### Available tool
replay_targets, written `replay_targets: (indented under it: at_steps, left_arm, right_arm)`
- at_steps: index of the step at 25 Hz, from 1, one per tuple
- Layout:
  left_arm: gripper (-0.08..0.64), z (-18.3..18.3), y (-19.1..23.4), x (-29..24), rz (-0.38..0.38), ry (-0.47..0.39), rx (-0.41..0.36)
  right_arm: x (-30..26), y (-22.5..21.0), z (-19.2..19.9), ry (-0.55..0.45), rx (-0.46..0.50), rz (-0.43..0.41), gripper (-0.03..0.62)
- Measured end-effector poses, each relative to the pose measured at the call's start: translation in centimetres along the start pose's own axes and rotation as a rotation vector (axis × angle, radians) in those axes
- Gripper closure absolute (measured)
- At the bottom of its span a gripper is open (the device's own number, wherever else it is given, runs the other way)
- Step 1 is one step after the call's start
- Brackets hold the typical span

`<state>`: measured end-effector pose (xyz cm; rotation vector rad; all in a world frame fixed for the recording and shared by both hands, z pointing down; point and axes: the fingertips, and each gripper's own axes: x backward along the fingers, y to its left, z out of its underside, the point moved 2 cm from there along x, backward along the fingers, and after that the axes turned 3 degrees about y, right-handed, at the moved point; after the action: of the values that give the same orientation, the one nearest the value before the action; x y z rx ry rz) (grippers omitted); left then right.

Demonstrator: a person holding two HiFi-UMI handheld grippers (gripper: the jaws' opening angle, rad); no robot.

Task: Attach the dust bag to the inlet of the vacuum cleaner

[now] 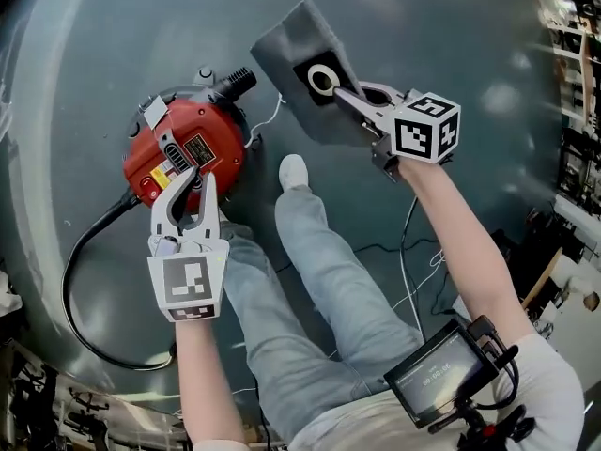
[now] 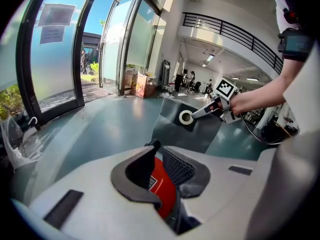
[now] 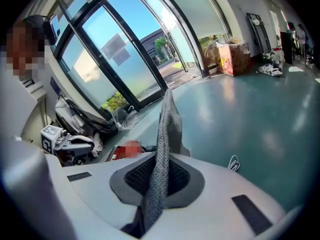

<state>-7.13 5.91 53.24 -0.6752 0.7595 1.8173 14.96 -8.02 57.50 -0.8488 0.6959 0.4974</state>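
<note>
Polished teal floor [image 1: 470, 83] fills a bright hall, with tall glass doors [image 2: 65, 59] along one side.

We see the dust bag [image 1: 291, 40], a grey fabric pouch with a dark collar panel and a white ring [image 1: 322, 80] as its opening. It hangs in the air above the floor. The right claw [image 1: 352, 95] is clenched on the bag just beside that ring, and its own view shows the grey cloth pinched edge-on between the pads.

To the bag's left, near it but not touching, the red vacuum cleaner [image 1: 211, 130] sits on the floor. A black ribbed port [image 1: 239, 81] sticks out of its far side toward the bag; we take this to be the inlet. A thick black hose [image 1: 70, 280] curls away from the machine across the floor.

The left claw [image 1: 194, 178] hovers right over the vacuum's top by its black handle. Its jaws stand slightly apart with nothing between them; only the red body shows through the gap.

Below, we see the person's legs [image 1: 319, 271] and one white shoe [image 1: 293, 171].

As we judge it, the bag is picked up and brought close, but its ring is not yet on the port. Lining up and pushing it on remain.
</note>
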Motion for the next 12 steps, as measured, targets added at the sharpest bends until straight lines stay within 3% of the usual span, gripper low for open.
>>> replay_targets:
  at_steps: [5,8,12]
  left_arm:
    - [0.521,3.2,1.6,-4.8,-0.046,-0.029,-0.009]
    - [0.52,4.0,3.0,-5.7,-0.094,-0.028,-0.037]
    - [0.521,4.9,4.4,-6.4,-0.106,-0.017,-0.007]
  right_arm:
    - [-8.5,-3.1,2.3,0.033,0.045,0.019,0.558]
    - [-11.7,-3.3,2.1,0.044,0.107,0.029,0.558]
    - [-14.8,-2.4,2.0,0.085,0.217,0.038,0.56]
